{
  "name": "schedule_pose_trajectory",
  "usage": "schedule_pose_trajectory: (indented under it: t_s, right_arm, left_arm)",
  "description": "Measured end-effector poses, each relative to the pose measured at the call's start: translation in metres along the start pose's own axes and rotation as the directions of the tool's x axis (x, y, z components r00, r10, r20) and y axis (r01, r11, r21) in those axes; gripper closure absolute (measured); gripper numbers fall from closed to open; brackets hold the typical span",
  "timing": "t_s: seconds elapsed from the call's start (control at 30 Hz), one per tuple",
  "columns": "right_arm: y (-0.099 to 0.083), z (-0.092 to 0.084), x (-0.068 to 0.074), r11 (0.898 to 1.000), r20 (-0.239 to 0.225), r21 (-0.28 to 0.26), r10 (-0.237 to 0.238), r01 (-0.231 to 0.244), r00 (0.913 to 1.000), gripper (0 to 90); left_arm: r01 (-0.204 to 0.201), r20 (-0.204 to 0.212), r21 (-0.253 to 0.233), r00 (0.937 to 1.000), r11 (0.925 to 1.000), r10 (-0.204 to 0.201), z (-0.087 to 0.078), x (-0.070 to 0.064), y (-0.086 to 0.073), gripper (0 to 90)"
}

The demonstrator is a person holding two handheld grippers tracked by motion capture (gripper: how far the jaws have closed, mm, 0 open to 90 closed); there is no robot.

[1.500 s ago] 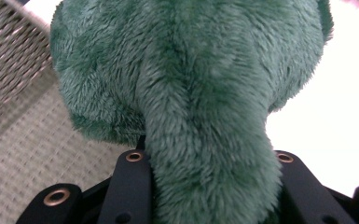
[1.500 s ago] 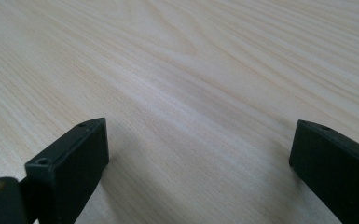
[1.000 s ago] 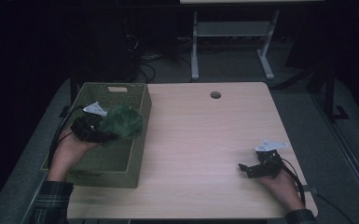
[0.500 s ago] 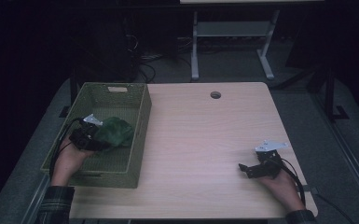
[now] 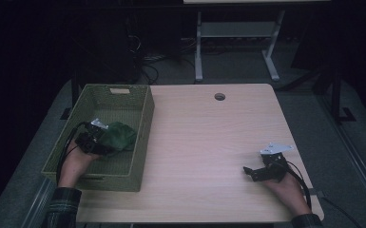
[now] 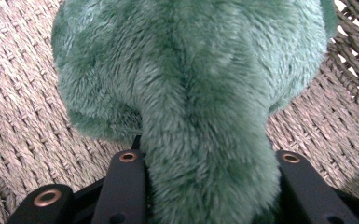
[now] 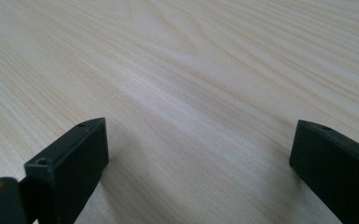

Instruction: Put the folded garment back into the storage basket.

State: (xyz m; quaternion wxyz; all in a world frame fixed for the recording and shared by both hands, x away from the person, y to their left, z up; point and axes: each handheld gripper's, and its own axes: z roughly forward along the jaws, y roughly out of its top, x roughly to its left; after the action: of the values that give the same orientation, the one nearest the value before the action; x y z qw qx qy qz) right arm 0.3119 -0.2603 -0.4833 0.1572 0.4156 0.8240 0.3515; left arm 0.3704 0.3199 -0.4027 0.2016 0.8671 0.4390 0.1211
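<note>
A green plush toy (image 5: 119,135) lies on the floor of the green woven basket (image 5: 145,124) at the table's left. My left gripper (image 5: 101,142) is inside the basket, shut on the near end of the plush toy (image 6: 191,93). In the left gripper view the fur fills the gap of the left gripper (image 6: 210,158) and touches both black jaws, which have just been opening a little. My right gripper (image 5: 248,172) rests low on the table at the front right. In the right gripper view the right gripper (image 7: 200,135) stands open over bare wood.
The light wooden table (image 5: 204,142) has a round cable hole (image 5: 219,96) near its far edge. The basket floor (image 6: 23,93) is coarse weave, with a wall (image 6: 354,70) just right of the plush. Dark floor and a white stand (image 5: 233,42) lie beyond the table.
My left hand has come down with the plush toy, from above the basket's rim to its floor. The right hand and gripper have stayed in place.
</note>
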Motion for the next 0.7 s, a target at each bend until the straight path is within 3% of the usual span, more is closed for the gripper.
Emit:
schedule_pose_trajectory:
  t_s: [0.23,0.5,0.7]
  right_arm:
    - [0.0,0.0,0.0,1.0,0.0,0.0,0.0,0.0,1.0,4.0]
    - [0.0,0.0,0.0,1.0,0.0,0.0,0.0,0.0,1.0,4.0]
    - [0.0,0.0,0.0,1.0,0.0,0.0,0.0,0.0,1.0,4.0]
  left_arm:
    - [0.019,0.004,0.003,0.9998,0.9998,-0.019,0.0019,0.0017,-0.0011,48.6]
    - [0.042,-0.013,-0.015,0.999,0.999,-0.042,0.0013,0.006,-0.0025,14.9]
    - [0.041,0.005,-0.049,0.9991,0.9979,-0.041,-0.0069,0.0064,-0.0018,12.8]
